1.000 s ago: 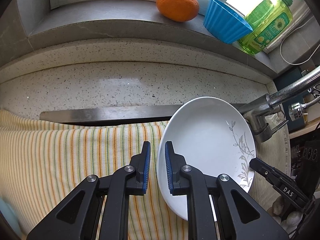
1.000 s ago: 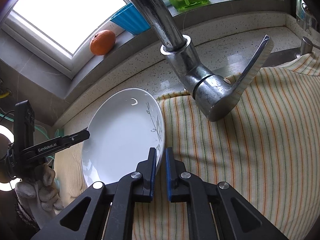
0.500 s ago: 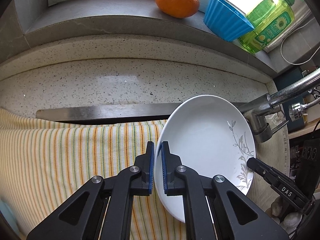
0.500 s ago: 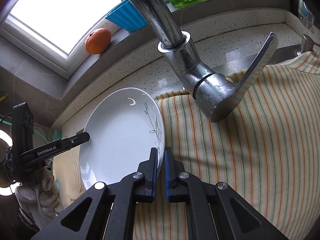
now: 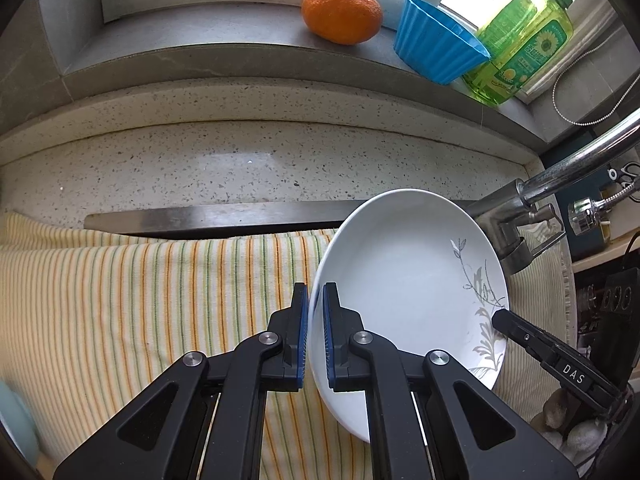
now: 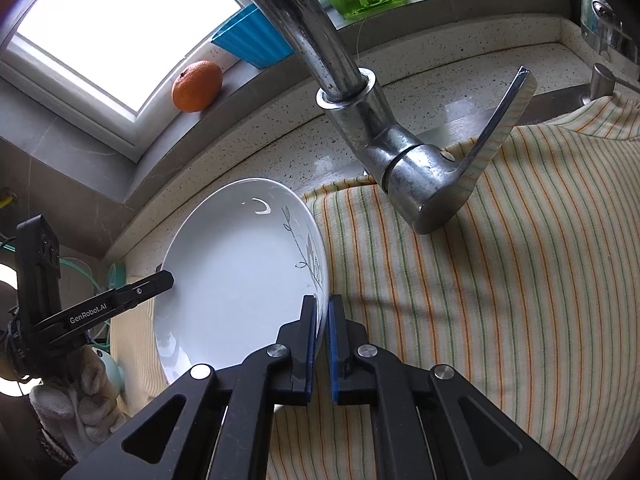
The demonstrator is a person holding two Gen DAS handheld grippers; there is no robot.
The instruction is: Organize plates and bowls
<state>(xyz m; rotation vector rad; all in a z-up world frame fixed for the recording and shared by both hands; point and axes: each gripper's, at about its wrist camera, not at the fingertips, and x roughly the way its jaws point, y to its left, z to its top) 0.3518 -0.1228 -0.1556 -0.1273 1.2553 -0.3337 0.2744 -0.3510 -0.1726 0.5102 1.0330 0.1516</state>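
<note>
A white plate (image 5: 404,280) with a grey leaf print hangs tilted above the striped cloth (image 5: 140,300), gripped from both sides. My left gripper (image 5: 315,300) is shut on its left rim, blue pads pressed on either face. In the right wrist view the same plate (image 6: 236,280) shows, and my right gripper (image 6: 322,312) is shut on its right rim by the leaf print. Each view catches the other gripper's black finger at the plate's far edge.
A chrome faucet (image 6: 400,160) stands close behind the plate, its spout arching overhead. On the window sill sit an orange (image 5: 340,12), a blue fluted cup (image 5: 436,52) and a green soap bottle (image 5: 520,48). A speckled counter (image 5: 240,168) runs behind the cloth. A gloved hand (image 6: 88,392) holds the left gripper.
The left gripper's jaws closed onto the plate's left rim. The right gripper kept its grip, and the plate barely shifted.
</note>
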